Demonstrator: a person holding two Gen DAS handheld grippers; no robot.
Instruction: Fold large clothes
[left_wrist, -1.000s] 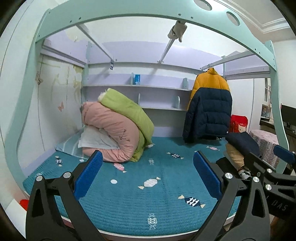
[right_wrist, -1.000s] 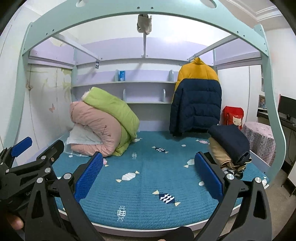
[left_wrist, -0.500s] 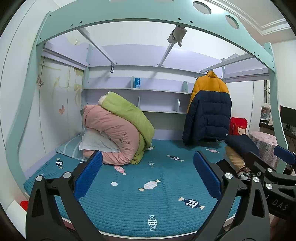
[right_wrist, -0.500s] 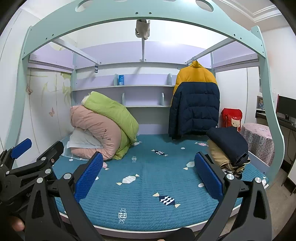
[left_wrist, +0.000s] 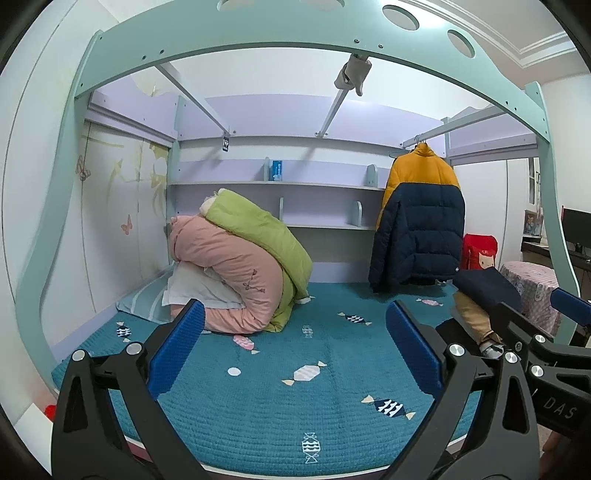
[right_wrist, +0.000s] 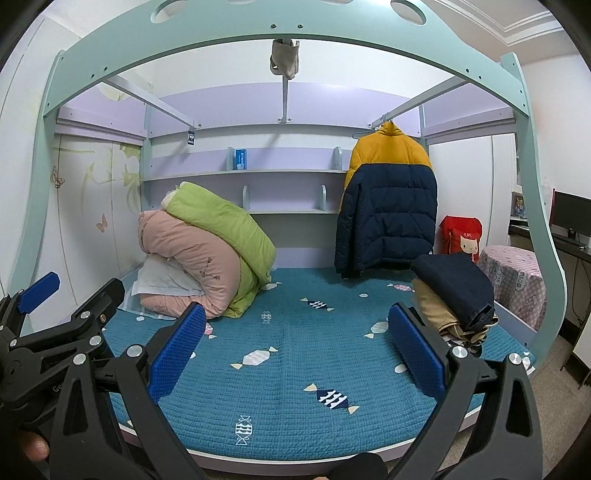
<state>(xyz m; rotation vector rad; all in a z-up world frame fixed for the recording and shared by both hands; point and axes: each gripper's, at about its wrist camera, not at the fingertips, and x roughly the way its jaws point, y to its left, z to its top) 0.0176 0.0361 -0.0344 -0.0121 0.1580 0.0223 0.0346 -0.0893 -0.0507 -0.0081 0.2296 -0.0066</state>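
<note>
The letters "DAS" are printed in white on the black body of the right gripper (left_wrist: 569, 317), at the near right of the left wrist view. The word "CAT" appears on a red bag (right_wrist: 461, 236) at the far right.

Both grippers look the same: the left gripper (left_wrist: 293, 349) and the right gripper (right_wrist: 297, 349) have chunky matte black frames, bright blue ribbed pads (left_wrist: 413, 349) and shiny silver screws (right_wrist: 460, 351). White "DAS" lettering (left_wrist: 560, 407) sits on one frame. A bit of bare fingertip (right_wrist: 35, 447) peeks in.
</note>
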